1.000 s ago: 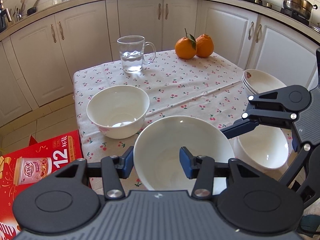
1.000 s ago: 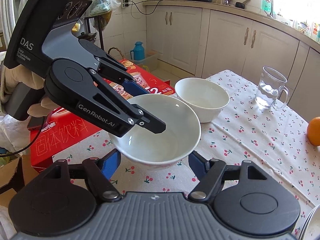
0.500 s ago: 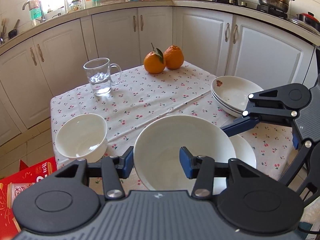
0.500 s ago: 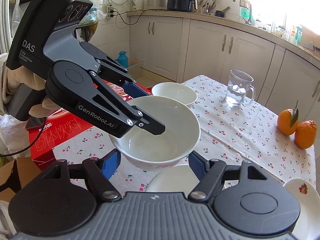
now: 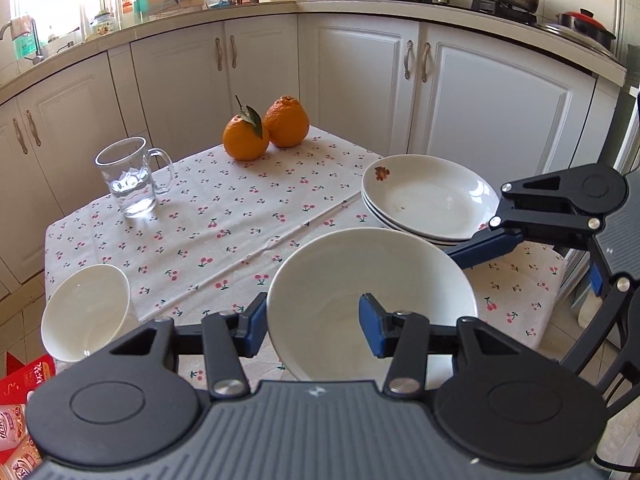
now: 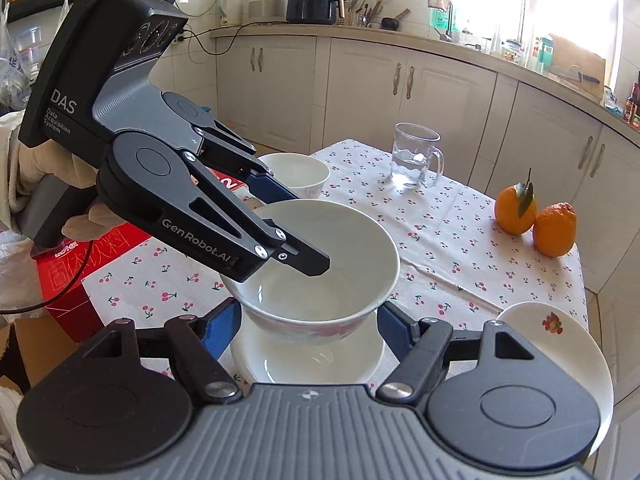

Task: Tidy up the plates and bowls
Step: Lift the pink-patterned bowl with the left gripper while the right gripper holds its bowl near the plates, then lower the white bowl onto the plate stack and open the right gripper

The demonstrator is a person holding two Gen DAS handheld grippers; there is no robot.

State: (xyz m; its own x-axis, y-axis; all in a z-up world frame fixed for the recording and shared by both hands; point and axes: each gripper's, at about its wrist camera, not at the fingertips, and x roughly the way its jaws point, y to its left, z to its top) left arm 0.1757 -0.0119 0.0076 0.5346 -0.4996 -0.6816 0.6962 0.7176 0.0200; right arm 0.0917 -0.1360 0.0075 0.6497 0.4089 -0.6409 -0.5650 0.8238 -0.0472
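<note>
My left gripper (image 5: 312,324) is shut on the near wall of a white bowl (image 5: 368,276), one finger inside and one outside, and holds it in the air. In the right wrist view this held bowl (image 6: 320,264) hangs just above a second white bowl (image 6: 308,364) on the table. My right gripper (image 6: 310,320) is open, with its fingers either side of the two bowls. A third white bowl (image 5: 86,312) sits at the table's left corner. A stack of white plates (image 5: 428,196) sits at the right edge.
A glass mug of water (image 5: 128,176) and two oranges (image 5: 266,128) stand at the back of the cherry-print tablecloth (image 5: 224,224). A red box (image 6: 64,284) lies on the floor beside the table. White cabinets (image 5: 360,76) surround it.
My left gripper has carried the bowl to the right, away from the corner bowl. It now hangs over the second bowl, between my right gripper's fingers. The plates have come into fuller view.
</note>
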